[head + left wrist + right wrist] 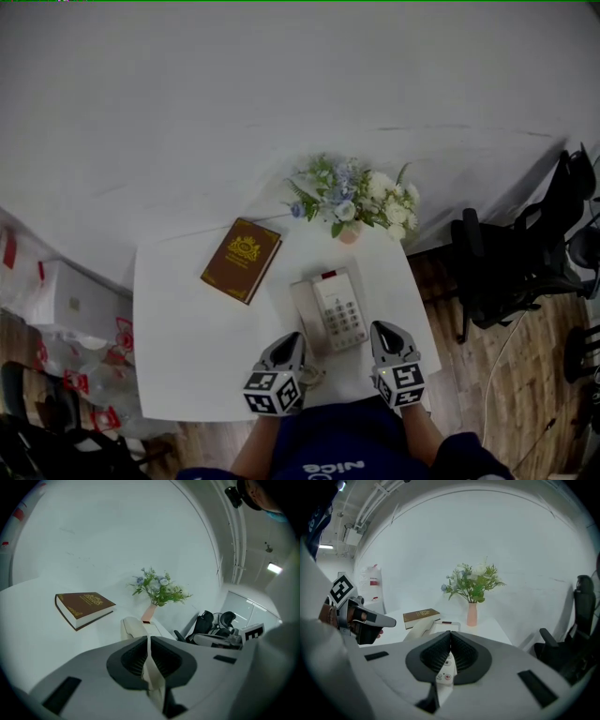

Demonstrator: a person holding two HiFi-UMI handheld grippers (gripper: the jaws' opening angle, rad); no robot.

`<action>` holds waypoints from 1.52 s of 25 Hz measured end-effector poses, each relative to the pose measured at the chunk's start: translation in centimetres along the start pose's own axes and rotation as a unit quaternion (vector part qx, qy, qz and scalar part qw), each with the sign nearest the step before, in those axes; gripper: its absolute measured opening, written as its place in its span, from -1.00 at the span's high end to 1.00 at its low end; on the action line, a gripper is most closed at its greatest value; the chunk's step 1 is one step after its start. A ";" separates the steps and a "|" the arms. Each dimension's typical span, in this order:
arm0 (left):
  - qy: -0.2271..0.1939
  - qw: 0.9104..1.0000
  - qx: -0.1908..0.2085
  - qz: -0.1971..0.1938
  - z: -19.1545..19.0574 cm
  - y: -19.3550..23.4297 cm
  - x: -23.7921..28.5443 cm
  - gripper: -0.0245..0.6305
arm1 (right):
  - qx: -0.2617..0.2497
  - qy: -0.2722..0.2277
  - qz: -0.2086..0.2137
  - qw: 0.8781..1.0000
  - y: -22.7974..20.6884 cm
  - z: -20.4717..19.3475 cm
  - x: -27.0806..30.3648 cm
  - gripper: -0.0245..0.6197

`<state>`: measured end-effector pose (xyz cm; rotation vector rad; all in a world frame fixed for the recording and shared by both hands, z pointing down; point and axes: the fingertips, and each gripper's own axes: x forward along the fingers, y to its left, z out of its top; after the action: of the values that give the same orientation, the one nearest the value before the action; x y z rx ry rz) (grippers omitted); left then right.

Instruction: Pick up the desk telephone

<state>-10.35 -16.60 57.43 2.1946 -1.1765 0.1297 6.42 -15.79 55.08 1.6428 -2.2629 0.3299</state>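
White table [187, 319], telephone [330, 311] near its front edge between left gripper [289, 342] and right gripper [387, 333], fingers [133, 660] closed on nothing. Best to spread fingers first, then clamp both sides and lift level.

Head view steeply down over table [187, 356], both gripper views low, close, facing shared telephone [328, 311] and flowers [159, 587]

Table [187, 323]: book [241, 260], telephone [328, 312], flower vase [349, 232]
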 end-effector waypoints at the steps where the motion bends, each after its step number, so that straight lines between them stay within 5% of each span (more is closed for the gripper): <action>1: 0.003 1.000 -0.007 -0.002 -0.1 0.0 0.1 0.87 | 0.003 0.003 -0.001 1.000 0.0 0.0 0.0 0.85; 13: 0.011 0.998 -0.058 0.033 -0.1 1.2 0.6 0.83 | 0.019 0.061 0.041 0.997 -1.5 -0.4 2.1 0.85; 18: 0.035 0.994 -0.105 0.011 -0.6 1.1 1.8 0.31 | 0.048 0.091 0.089 0.991 -1.6 -0.9 3.7 0.68; 20: 0.043 0.991 -0.123 0.009 -0.9 1.5 2.3 0.21 | 0.064 0.107 0.116 0.985 -1.5 -1.3 4.4 0.41; 24: 0.061 0.985 -0.163 -0.001 -1.5 2.6 3.3 0.07 | 0.099 0.143 0.157 0.972 -1.4 -2.3 6.0 0.26; 30: 0.070 0.969 -0.233 -0.042 -1.4 3.4 5.0 -0.08 | 0.131 0.199 0.195 0.951 -1.7 -3.5 8.6 0.11; 38: 0.100 0.955 -0.273 -0.052 -2.9 4.9 7.4 -0.20 | 0.189 0.239 0.228 0.925 -1.7 -4.6 10.8 0.07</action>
<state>-9.16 -22.12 64.79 1.7032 -0.8538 -0.0195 5.53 -24.12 63.51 0.9893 -2.2429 1.2040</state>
